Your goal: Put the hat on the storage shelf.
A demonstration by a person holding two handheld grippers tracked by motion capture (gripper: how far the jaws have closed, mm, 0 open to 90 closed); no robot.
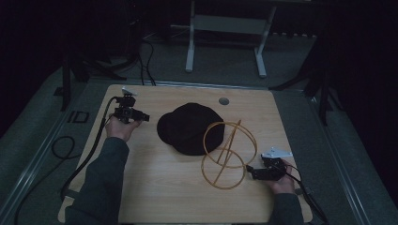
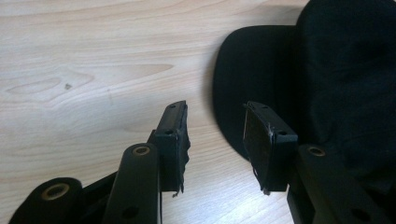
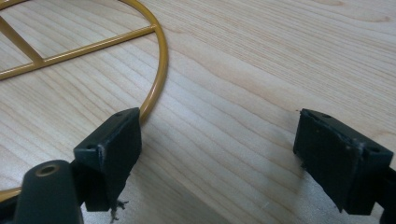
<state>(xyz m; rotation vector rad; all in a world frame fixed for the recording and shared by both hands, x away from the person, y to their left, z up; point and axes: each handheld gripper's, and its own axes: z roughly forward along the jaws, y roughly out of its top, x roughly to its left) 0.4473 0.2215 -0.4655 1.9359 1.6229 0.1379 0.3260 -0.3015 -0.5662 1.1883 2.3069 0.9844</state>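
Black cap [image 1: 190, 127] lies mid-table [image 1: 155, 197], brim toward left gripper [image 1: 141, 117]; gold wire stand [image 1: 228, 154] rests against cap's right edge. Left gripper jaws half-open, nothing between them, brim edge just ahead of them. Right gripper [image 1: 248, 169] jaws wide, empty, one jaw just beside stand's base ring

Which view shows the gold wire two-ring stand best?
The high view: the whole gold wire two-ring stand shows, both rings and the rod, standing beside the black fabric cap on the light wooden table. The right gripper view catches just one ring's arc and crossbars. The left gripper view faces the cap instead.
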